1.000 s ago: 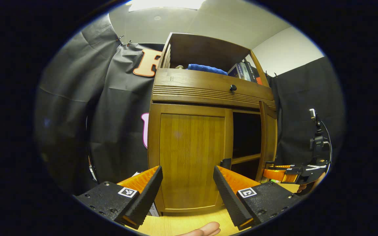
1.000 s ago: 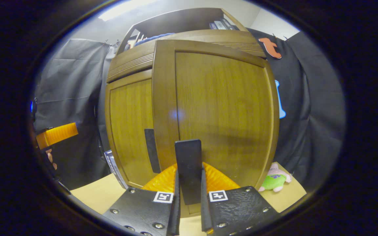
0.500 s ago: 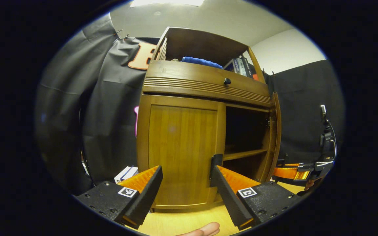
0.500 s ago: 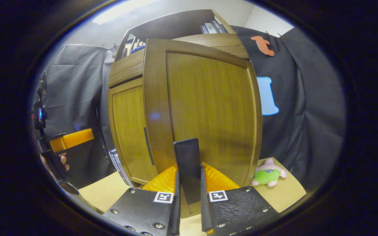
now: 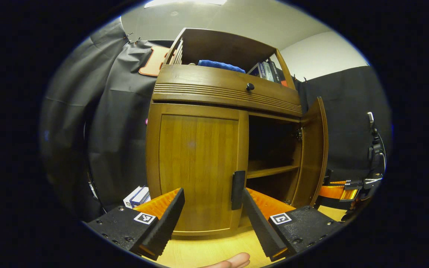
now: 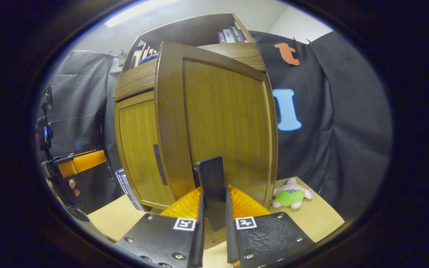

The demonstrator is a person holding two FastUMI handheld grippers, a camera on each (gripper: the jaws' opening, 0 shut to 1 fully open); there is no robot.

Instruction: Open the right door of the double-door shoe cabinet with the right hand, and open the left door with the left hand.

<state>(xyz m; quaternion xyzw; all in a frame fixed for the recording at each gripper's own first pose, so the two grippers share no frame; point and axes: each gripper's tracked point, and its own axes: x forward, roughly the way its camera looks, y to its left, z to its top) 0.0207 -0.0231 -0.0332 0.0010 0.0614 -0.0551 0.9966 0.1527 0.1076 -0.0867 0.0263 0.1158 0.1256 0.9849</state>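
Right hand-held gripper [image 6: 213,238] clamps handle [image 6: 211,186] of swung-out right door [image 6: 218,123].

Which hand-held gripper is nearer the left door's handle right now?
Left. The left hand-held gripper sits open just in front of the left door's handle, not touching it. The right hand-held gripper is off to the side, shut on the right door's handle.

left door [image 5: 197,169]: shut, blocks left half | right half [image 5: 272,149]: open

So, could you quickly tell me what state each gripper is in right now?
Left gripper: open, holding nothing, in front of the closed left door.
Right gripper: shut on the right door's handle.
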